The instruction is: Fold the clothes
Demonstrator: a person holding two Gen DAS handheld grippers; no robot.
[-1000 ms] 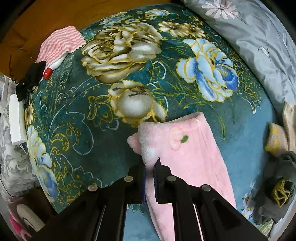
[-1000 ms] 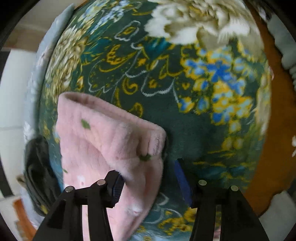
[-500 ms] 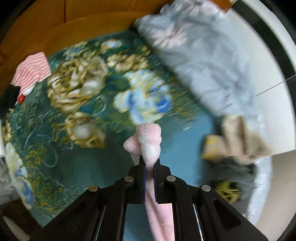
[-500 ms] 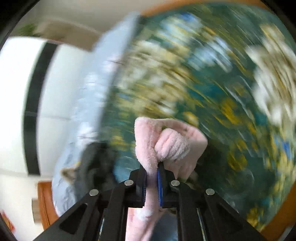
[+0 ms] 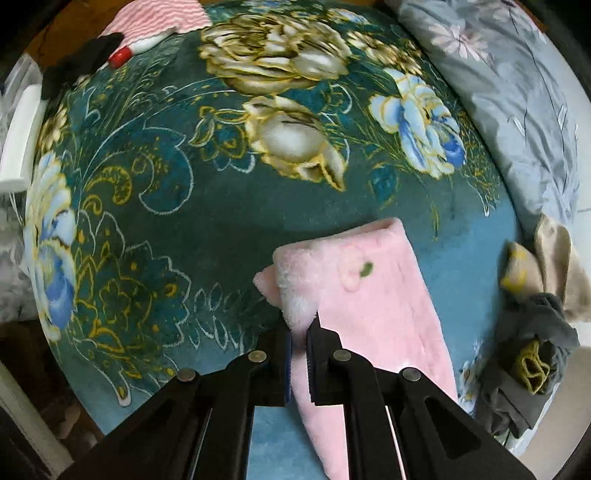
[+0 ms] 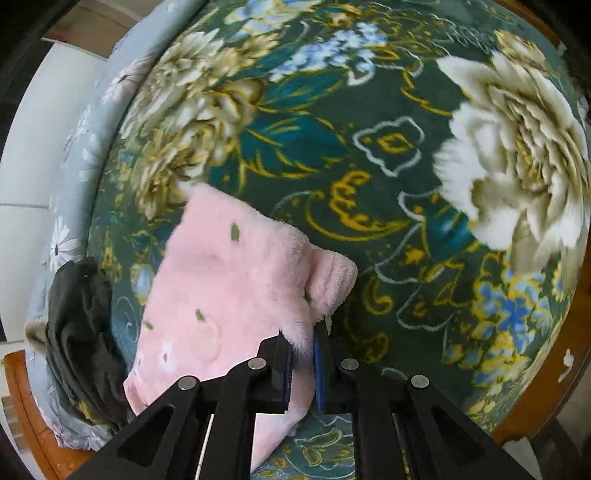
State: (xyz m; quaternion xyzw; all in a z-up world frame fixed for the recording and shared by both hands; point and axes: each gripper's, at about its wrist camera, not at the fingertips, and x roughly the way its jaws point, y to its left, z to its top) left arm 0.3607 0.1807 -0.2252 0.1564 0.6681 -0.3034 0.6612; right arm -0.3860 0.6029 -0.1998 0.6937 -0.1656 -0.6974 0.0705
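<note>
Both grippers (image 5: 300, 334) (image 6: 303, 341) pinch pink fleece garment (image 5: 373, 306) over floral teal blanket (image 5: 184, 206).

- Garment (image 5: 373, 295): pale pink fleece, small green leaf spots.
- Blanket (image 5: 207, 206): dark teal, large cream, gold and blue flowers, gold scrollwork.
- Quilt (image 5: 517, 96): grey-blue, pale daisy print.
- Cloth (image 5: 162, 16): red-and-white zigzag stripes.
- Bundle (image 5: 532, 354): dark grey, apparently with mustard-yellow trim.
- Grippers (image 5: 300, 332) (image 6: 303, 345): black, blue pads.
</note>
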